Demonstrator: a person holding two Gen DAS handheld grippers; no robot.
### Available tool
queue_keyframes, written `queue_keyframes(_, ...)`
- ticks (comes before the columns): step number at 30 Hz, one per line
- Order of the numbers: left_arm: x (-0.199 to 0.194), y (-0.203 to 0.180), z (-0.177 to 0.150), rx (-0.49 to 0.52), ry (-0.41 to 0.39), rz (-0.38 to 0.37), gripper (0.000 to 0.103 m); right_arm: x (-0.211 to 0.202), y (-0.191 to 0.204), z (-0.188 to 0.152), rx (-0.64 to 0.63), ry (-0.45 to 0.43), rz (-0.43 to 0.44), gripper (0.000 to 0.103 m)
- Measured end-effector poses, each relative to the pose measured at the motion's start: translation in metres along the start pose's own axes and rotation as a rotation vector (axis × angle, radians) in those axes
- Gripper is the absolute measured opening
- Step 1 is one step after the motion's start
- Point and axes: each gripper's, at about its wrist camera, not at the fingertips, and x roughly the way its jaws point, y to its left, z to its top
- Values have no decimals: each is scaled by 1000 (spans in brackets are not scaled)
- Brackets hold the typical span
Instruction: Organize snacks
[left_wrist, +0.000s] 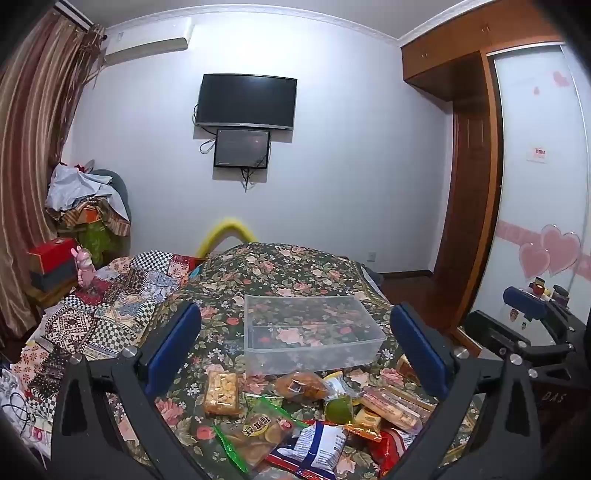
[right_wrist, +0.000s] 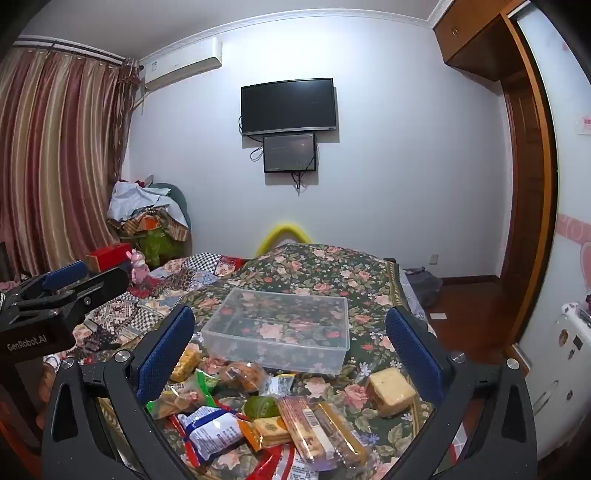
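Yellow cake block clear only right view (left: hidden).

Bin: clear, smooth plastic, glossy.
Snack packets: shiny plastic film, crinkled.
Bedspread: matt floral cloth.
Finger pads: blue, finely textured, on black matt plastic arms.
Wardrobe, right of frame: polished wood.
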Motion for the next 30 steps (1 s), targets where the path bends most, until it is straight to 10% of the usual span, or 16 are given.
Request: queue_keyframes(30,1,-2,-4,22,1,-8,103,-5,-1,1,14,-8,-2,103)
